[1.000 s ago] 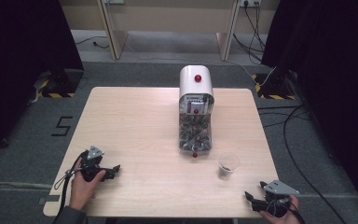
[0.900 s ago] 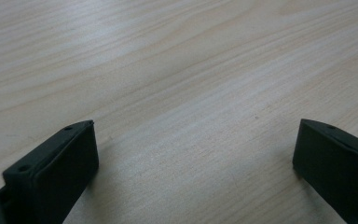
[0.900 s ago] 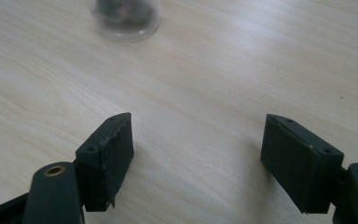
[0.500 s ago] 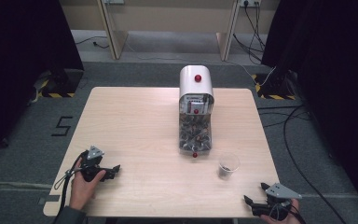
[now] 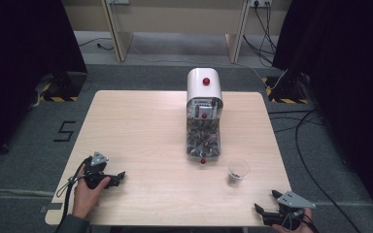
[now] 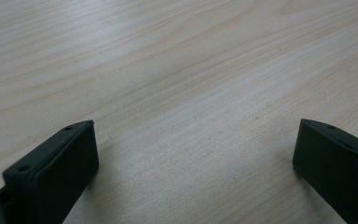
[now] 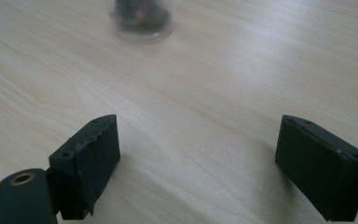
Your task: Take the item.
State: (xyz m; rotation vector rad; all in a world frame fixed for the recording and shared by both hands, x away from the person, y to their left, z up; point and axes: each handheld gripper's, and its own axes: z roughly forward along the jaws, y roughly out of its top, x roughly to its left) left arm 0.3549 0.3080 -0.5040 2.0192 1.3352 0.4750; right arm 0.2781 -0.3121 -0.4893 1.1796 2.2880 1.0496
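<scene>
A white-topped dispenser with a clear body full of small dark pieces stands mid-table. A small clear cup with some dark pieces in it sits to its front right, blurred at the top of the right gripper view. My right gripper rests near the table's front right corner, pointing toward the cup. Its jaws have just opened wider and stand open over bare wood. My left gripper lies at the front left in a hand, open, nothing between its jaws.
The light wooden table has bare room between the grippers and left of the dispenser. A small red knob sits at the dispenser's foot. Cables run over the grey floor at the right.
</scene>
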